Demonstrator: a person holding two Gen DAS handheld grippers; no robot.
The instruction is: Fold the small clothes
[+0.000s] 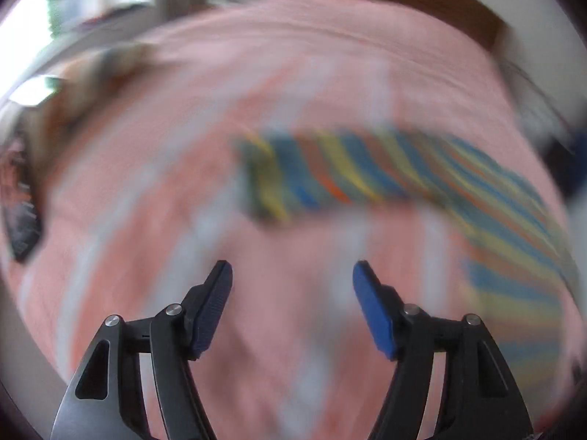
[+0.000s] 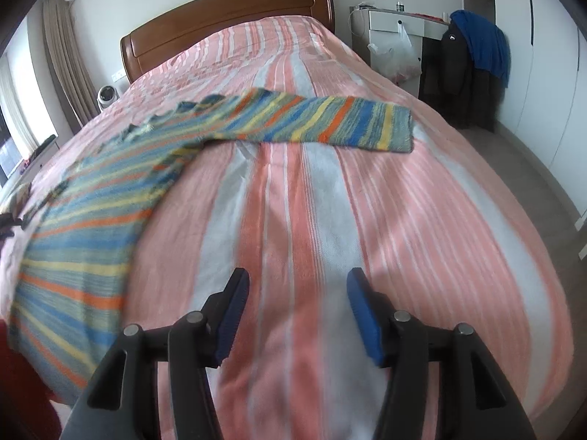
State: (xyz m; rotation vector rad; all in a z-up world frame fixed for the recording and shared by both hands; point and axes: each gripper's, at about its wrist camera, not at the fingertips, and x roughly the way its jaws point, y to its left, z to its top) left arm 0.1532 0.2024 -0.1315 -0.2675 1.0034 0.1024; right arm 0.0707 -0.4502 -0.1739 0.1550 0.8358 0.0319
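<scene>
A knitted sweater with blue, yellow and orange stripes lies flat on the bed, its body at the left and one sleeve stretched out to the right. My right gripper is open and empty, above the bedspread below that sleeve. The left wrist view is blurred by motion. There the sweater lies ahead and to the right, one sleeve end near the middle. My left gripper is open and empty, short of the sleeve.
The bed has a pink and white striped spread and a wooden headboard. A white bedside table and a chair hung with dark and blue clothes stand at the right. A small pile of clothes lies far left.
</scene>
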